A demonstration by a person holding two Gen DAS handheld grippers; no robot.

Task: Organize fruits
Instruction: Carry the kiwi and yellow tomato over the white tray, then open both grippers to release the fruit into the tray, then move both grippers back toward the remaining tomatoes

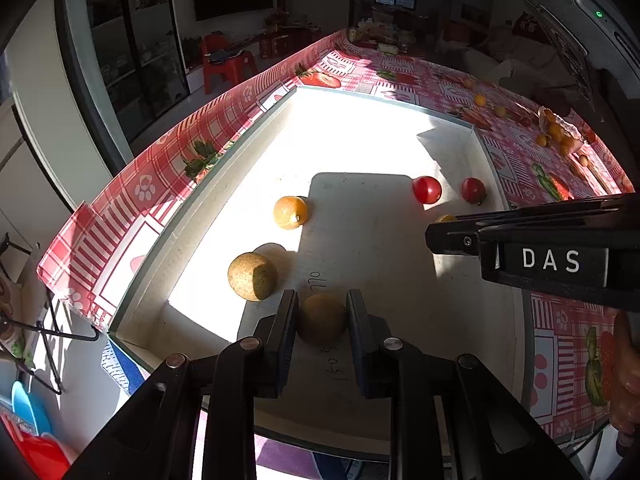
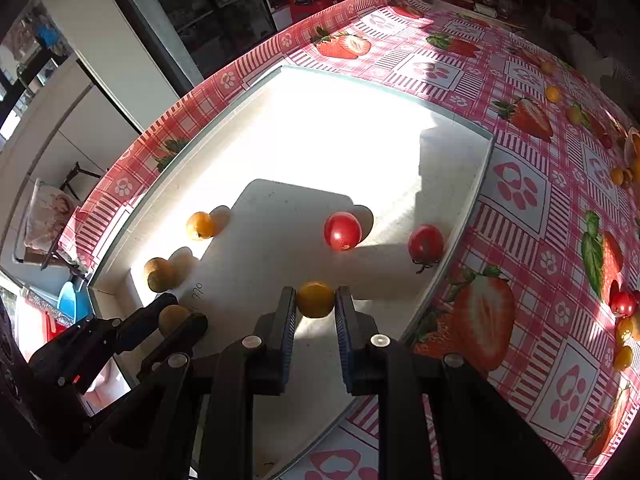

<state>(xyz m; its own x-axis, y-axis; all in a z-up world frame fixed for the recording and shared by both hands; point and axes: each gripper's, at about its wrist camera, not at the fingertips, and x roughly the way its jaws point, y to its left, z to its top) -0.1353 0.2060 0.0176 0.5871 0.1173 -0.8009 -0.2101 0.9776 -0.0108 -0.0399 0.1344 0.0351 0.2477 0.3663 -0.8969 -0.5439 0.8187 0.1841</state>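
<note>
Inside the low-walled white tray (image 2: 472, 200), whose raised rim borders the strawberry-print tablecloth (image 2: 520, 184), the left gripper (image 1: 322, 320) is clamped on a round, matte tan fruit (image 1: 322, 319) near the tray's near-left corner. A speckled brown fruit (image 1: 252, 276) sits just beside it and a smooth orange fruit (image 1: 291, 212) beyond. To the right, the right gripper (image 2: 316, 300) pinches a smooth round orange fruit (image 2: 315, 299) over the tray floor, with two glossy red tomatoes (image 2: 342, 231) ahead and bright open floor beyond toward the far rim.

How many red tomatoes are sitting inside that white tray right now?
2. One red tomato lies near the middle of the white tray; the other, stem on, sits near its right wall. More red ones lie outside, on the tablecloth.
</note>
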